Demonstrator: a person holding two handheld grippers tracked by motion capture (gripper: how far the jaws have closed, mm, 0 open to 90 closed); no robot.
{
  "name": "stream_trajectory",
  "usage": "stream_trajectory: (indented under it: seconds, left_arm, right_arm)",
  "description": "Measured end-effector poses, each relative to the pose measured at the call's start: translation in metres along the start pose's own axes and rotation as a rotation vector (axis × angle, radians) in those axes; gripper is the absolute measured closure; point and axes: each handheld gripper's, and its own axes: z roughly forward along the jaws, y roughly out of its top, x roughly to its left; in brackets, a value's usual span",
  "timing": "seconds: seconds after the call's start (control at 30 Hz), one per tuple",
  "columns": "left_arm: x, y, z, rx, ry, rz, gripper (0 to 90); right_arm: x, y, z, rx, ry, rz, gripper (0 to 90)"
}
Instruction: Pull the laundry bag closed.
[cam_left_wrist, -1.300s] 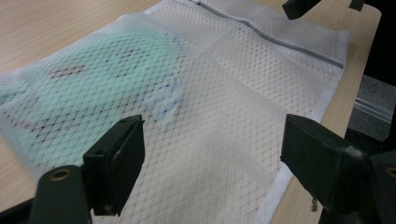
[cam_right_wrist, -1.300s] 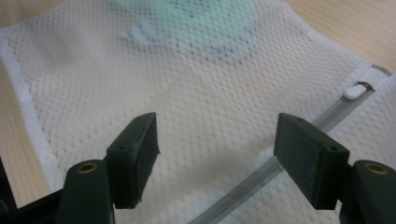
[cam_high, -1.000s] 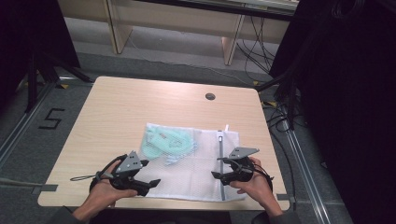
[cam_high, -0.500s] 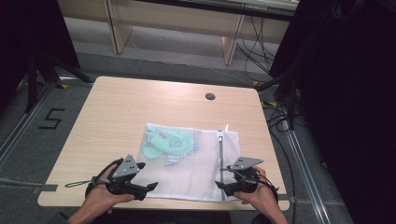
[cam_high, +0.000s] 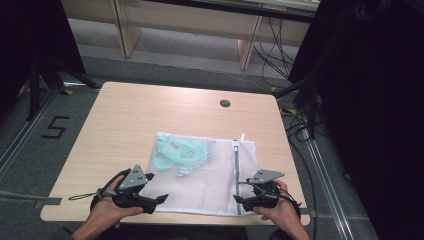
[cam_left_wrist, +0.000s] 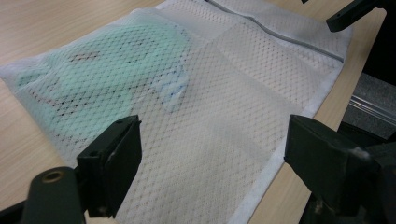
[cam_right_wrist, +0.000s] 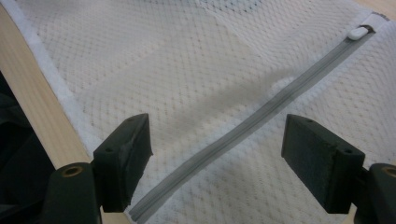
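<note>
Both black two-jaw grippers, left gripper (cam_high: 161, 199) and right gripper (cam_high: 239, 199), sit wide apart and empty at the near edge of the white mesh zip bag (cam_high: 210, 175). Mint-green garment (cam_high: 175, 156) inside, grey zipper (cam_high: 236, 170) apparently closed; beyond, the wooden table (cam_high: 150, 110).

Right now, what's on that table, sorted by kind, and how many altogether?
White mesh laundry bag: 1
Mint-green garment inside it: 1
Hand-held claws, left claw and right claw: 2
Total: 4
</note>
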Motion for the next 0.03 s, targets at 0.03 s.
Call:
stream_trajectory:
  seconds: [0.03]
  left_arm:
    - [-0.0007,-0.0003,0.0001,-0.001,0.006,-0.016,18.6]
  right_arm:
    - [0.0006,-0.001,0.0025,-0.032,-0.022,0.004,25.1]
